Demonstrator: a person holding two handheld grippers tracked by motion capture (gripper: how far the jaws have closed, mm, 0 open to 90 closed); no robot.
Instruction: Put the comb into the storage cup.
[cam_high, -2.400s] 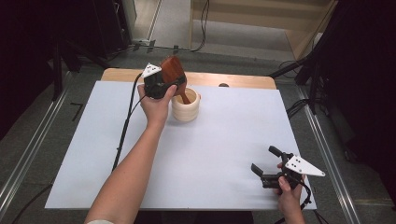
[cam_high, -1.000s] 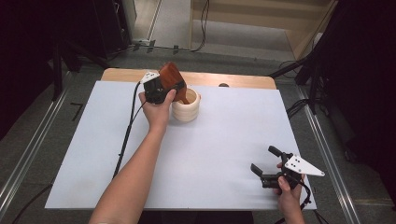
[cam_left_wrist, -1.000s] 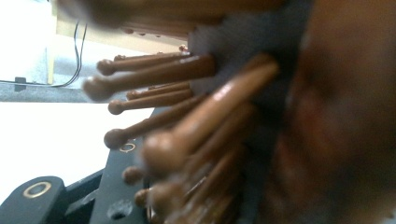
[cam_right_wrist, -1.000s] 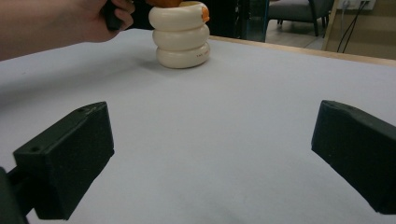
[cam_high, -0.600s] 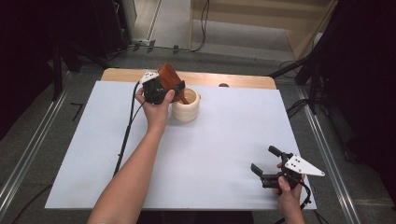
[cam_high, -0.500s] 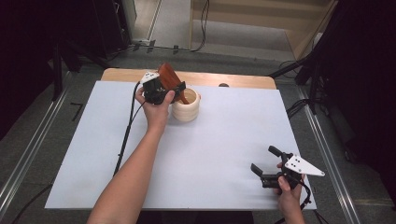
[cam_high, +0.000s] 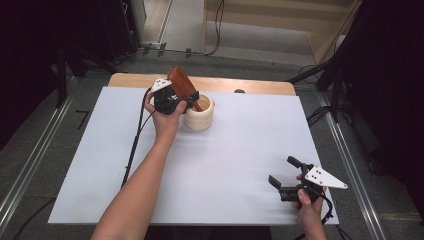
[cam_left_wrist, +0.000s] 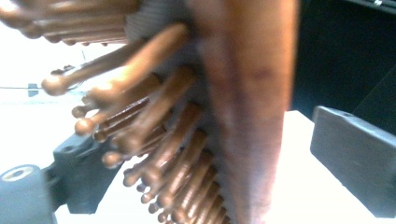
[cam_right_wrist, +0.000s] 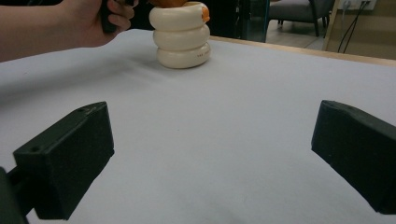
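A brown wooden hairbrush (cam_high: 181, 86) leans tilted with its handle down in a cream ringed cup (cam_high: 200, 116) at the back of the table. My left gripper (cam_high: 192, 99) is at the brush, just above the cup's rim. In the left gripper view the brush (cam_left_wrist: 247, 116), bristles to the left, stands between the two black jaws of my left gripper (cam_left_wrist: 215, 172). They have just been opening, and the right jaw is clear of the wood. My right gripper (cam_high: 283, 170) rests open near the front right corner, with nothing between its jaws (cam_right_wrist: 210, 158), facing the cup (cam_right_wrist: 182, 39).
A white sheet (cam_high: 225, 165) covers the table, with a wooden strip (cam_high: 260, 86) bare along the back edge. The left gripper's black cable (cam_high: 134, 140) runs down the left side of the sheet. Dark stands and floor cables surround the table.
Since the earliest frame the left hand has sunk a little with the brush toward the cup. The right gripper has kept still.
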